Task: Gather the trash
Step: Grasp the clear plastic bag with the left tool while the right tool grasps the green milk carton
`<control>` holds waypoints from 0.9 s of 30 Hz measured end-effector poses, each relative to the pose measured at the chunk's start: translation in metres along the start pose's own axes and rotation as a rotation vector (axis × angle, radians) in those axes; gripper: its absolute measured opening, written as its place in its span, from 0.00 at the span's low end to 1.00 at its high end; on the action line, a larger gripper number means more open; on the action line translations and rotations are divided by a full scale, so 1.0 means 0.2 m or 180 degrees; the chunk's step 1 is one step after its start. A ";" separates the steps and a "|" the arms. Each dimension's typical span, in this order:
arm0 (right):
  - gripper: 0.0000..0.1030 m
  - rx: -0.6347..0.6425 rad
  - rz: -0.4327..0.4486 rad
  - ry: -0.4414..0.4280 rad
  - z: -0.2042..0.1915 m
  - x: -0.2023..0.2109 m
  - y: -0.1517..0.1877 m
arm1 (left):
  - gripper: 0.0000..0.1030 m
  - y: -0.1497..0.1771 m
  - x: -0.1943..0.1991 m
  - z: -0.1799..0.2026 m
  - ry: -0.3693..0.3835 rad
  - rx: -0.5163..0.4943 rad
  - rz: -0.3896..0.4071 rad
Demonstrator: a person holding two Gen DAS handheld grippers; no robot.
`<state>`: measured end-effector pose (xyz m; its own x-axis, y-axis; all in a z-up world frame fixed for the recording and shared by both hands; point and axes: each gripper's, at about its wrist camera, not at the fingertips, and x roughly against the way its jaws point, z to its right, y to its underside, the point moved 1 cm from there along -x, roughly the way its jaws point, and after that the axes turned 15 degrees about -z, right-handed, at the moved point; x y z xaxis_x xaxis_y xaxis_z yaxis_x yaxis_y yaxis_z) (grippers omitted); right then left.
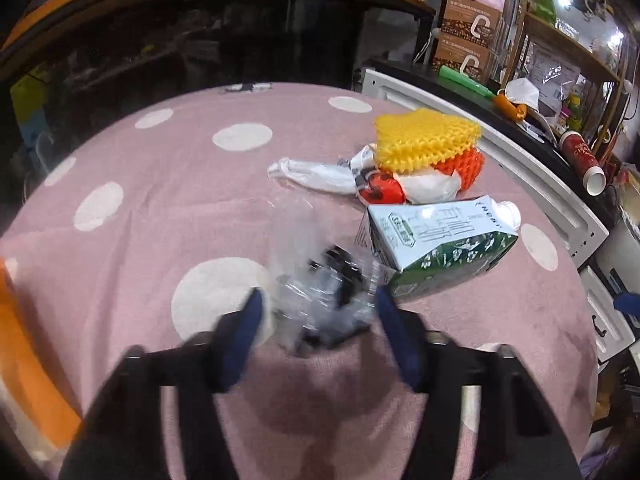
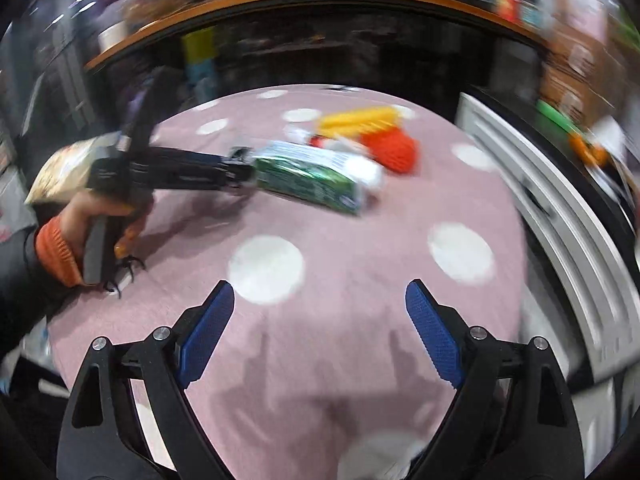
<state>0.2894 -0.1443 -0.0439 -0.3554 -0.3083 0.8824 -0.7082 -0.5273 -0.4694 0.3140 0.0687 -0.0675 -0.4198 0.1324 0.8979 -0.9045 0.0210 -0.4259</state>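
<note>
We can make out print on the green and white carton (image 1: pixel 436 240), but none of it reads clearly; the brown boxes (image 1: pixel 466 36) stacked beyond the surface carry a large white "C"-like mark. The red paper cup (image 1: pixel 582 160) has pale lettering that we cannot read.

Our left hand-held gripper (image 1: pixel 320 304) stands partly open around a crumpled clear plastic wrapper (image 1: pixel 316 280) with something dark inside; blur hides whether the blue pads (image 1: pixel 244 332) press on it, so we cannot tell whether it is gripped. Our right hand-held gripper (image 2: pixel 320 304) is wide open over the cloth, with nothing between its ribbed blue pads (image 2: pixel 432 340).

The trash lies on a soft pink cloth with white dots (image 1: pixel 160 184) that covers the surface. The carton lies on its side just beside the wrapper. Beyond it sit yellow foam netting (image 1: pixel 428 140) on orange foam netting (image 1: pixel 468 164), a white plastic bag (image 1: pixel 316 176) and a red patterned wrapper (image 1: pixel 380 190).
</note>
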 end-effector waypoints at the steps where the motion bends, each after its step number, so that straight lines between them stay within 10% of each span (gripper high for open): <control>1: 0.84 0.0119 -0.0028 -0.0019 -0.02 -0.02 -0.06 | 0.46 0.01 0.01 -0.01 0.0033 0.0032 0.0035; 14: 0.84 0.1199 -0.0486 0.0120 -0.14 -0.36 -0.67 | 0.42 0.11 0.19 -0.05 0.0006 -0.0079 0.0367; 27: 0.73 0.2057 -0.1084 0.0461 -0.20 -0.66 -0.80 | 0.42 0.12 0.09 -0.12 0.0235 0.0021 0.0238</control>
<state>0.4246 0.0129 -0.0834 -0.2888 0.0392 0.9566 -0.3093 -0.9494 -0.0545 0.2864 0.0950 -0.0634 -0.4796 0.2059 0.8530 -0.8715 0.0018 -0.4905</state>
